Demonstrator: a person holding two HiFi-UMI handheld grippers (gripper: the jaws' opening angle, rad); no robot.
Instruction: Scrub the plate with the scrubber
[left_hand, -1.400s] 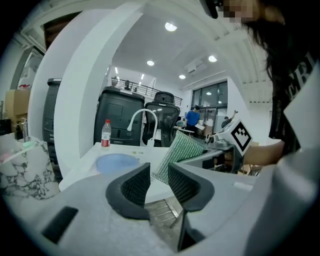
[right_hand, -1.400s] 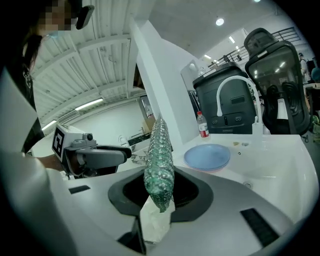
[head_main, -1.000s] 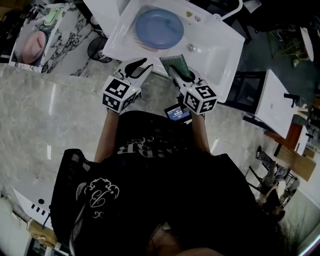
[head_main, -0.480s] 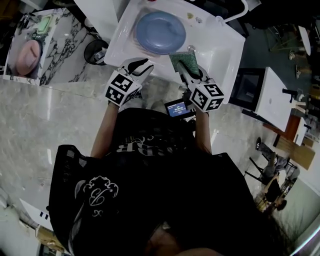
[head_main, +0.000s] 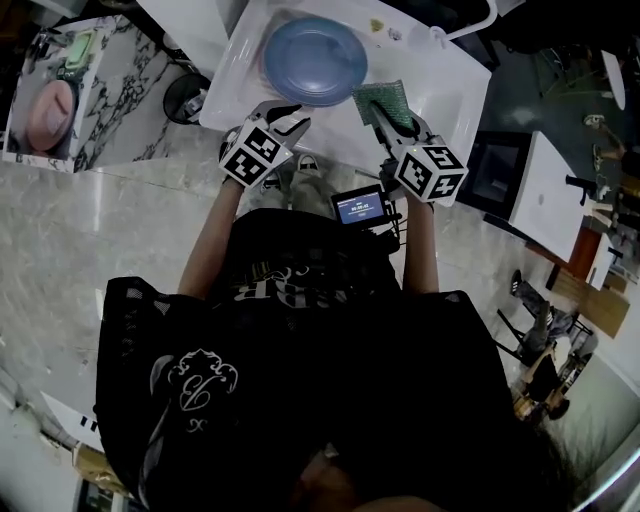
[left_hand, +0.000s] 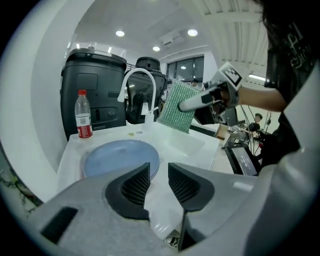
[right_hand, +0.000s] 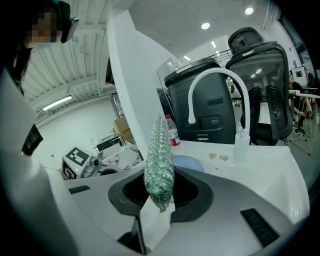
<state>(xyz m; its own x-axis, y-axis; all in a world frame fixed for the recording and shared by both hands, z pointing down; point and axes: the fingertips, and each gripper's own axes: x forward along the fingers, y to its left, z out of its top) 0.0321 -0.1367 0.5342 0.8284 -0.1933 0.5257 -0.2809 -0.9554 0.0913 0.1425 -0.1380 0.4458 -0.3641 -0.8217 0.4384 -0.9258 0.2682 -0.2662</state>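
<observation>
A blue plate (head_main: 314, 60) (left_hand: 120, 158) lies in the left part of the white sink (head_main: 440, 105). My left gripper (head_main: 288, 119) (left_hand: 159, 181) hovers at the sink's front edge just short of the plate, open, with nothing between its jaws. My right gripper (head_main: 388, 115) (right_hand: 159, 192) is shut on the green scrubber (head_main: 382, 101) (right_hand: 159, 165), held upright over the sink's right part, beside the plate and clear of it. The left gripper view shows the scrubber (left_hand: 178, 105) raised above the basin. A sliver of the plate (right_hand: 189, 163) shows behind the scrubber.
A white faucet (left_hand: 138, 88) (right_hand: 216, 92) stands at the sink's back, with a red-labelled water bottle (left_hand: 83, 114) at the back left corner. A marble counter (head_main: 110, 80) with a pink bowl (head_main: 52, 108) lies to the left. A small screen (head_main: 360, 208) hangs at my waist.
Both grippers have moved forward toward the sink; the right one carries the scrubber farther over the basin. The left gripper now reaches the sink's front edge near the plate.
</observation>
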